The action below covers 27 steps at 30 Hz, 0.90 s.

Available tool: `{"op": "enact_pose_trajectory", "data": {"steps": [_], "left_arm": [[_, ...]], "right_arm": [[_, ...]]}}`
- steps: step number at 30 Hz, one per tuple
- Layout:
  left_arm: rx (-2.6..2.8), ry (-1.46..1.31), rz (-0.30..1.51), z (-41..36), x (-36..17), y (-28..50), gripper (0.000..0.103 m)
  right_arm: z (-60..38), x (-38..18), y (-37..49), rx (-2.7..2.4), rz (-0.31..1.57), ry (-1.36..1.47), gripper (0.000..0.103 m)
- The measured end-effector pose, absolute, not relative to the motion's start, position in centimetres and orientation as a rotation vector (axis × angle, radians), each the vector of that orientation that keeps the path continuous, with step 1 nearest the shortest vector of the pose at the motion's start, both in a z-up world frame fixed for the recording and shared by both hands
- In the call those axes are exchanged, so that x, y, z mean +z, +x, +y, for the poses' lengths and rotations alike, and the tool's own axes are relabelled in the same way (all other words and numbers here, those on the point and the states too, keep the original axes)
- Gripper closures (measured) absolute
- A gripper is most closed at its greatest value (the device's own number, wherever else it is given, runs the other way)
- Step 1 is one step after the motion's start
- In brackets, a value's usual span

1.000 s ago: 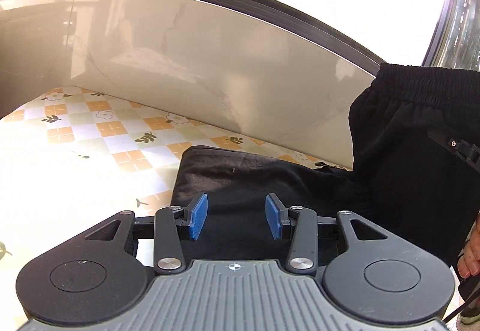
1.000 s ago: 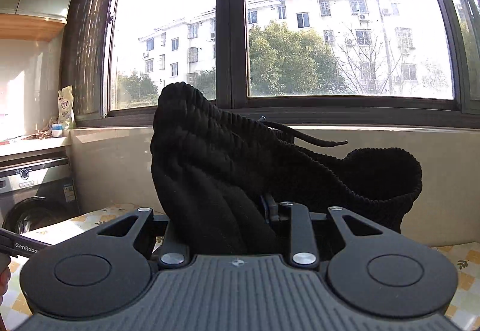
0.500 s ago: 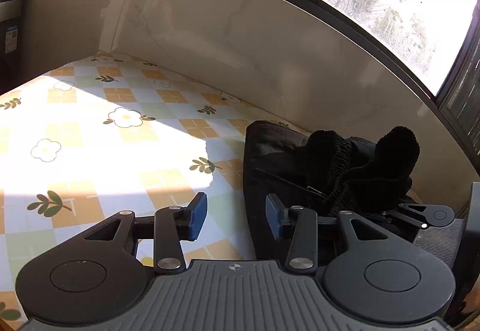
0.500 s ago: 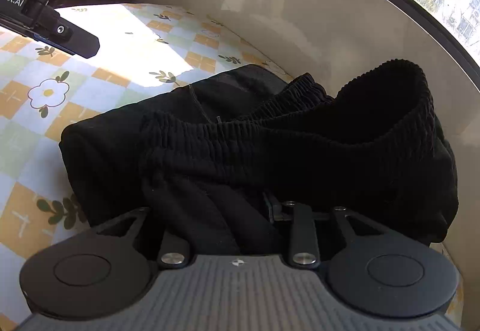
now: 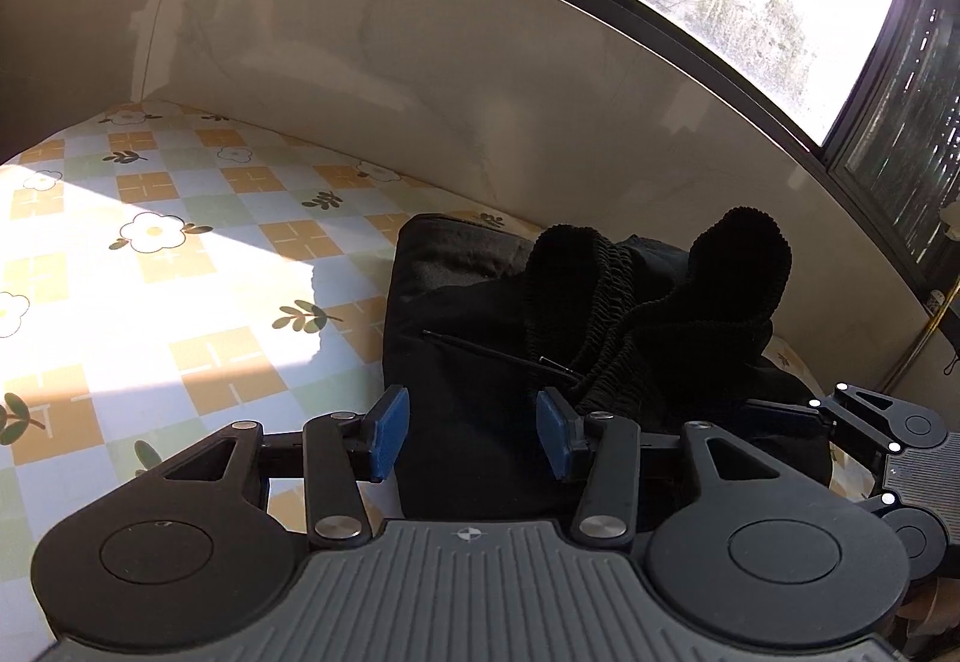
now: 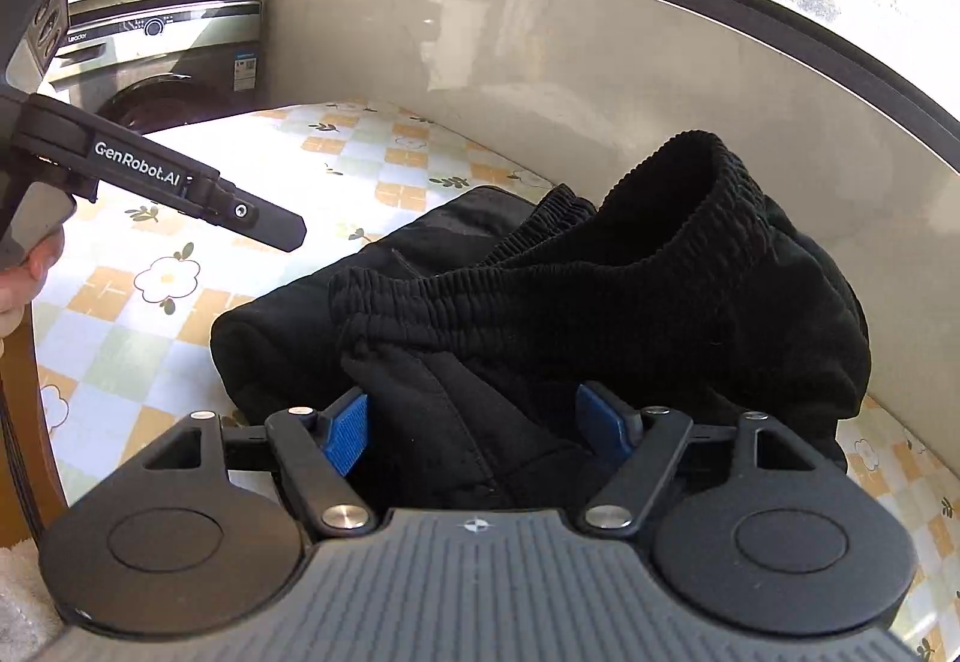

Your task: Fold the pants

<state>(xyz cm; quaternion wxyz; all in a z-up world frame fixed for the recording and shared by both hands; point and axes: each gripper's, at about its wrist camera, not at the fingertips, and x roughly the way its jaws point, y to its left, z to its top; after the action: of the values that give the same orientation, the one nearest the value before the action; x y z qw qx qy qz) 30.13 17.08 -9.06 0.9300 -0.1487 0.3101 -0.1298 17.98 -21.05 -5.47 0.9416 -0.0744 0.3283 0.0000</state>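
Note:
Black pants (image 5: 480, 362) lie bunched on the flower-patterned tablecloth (image 5: 180, 272) close to the wall, and their ribbed waistband (image 6: 456, 290) stands up in loops. A thin drawstring (image 5: 480, 347) crosses the cloth. My right gripper (image 6: 474, 428) is at the near edge of the pants (image 6: 600, 290). Its jaws are opening, with a fold of cloth loose between the blue pads (image 6: 348, 434). My left gripper (image 5: 473, 437) hovers over the pile's left part. Its jaws are opening a little and grip nothing.
A pale wall panel (image 5: 480, 92) under the windows closes the table's far side. A washing machine (image 6: 162, 62) stands beyond the table's left end. A finger of the left gripper (image 6: 240, 209) and a person's hand (image 6: 18, 278) show in the right wrist view.
The right gripper has brought the pants down from the air onto the table, and its pads have parted off the cloth. The left gripper has sunk toward the pile.

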Motion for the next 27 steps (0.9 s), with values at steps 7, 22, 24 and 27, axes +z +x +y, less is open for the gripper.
{"op": "enact_pose_trajectory", "data": {"steps": [7, 22, 24, 27], "left_arm": [[-0.339, -0.199, 0.627, 11.2, -7.7, 32.9, 0.035], [-0.347, 0.053, 0.612, -3.6, -6.0, 42.6, 0.039], [-0.337, -0.001, 0.637, -3.2, -6.0, 43.8, 0.085], [-0.321, -0.109, 0.608, -0.3, -4.2, 44.4, 0.085]], "right_arm": [[-26.9, -3.8, 12.4, -0.11, 0.591, 0.003, 0.027], [-34.9, -8.3, 10.5, -0.167, 0.612, 0.315, 0.035], [-34.5, -8.4, 10.2, -0.162, 0.624, 0.281, 0.065], [-35.2, -8.5, 9.2, -0.125, 0.615, 0.308, 0.09]]}}
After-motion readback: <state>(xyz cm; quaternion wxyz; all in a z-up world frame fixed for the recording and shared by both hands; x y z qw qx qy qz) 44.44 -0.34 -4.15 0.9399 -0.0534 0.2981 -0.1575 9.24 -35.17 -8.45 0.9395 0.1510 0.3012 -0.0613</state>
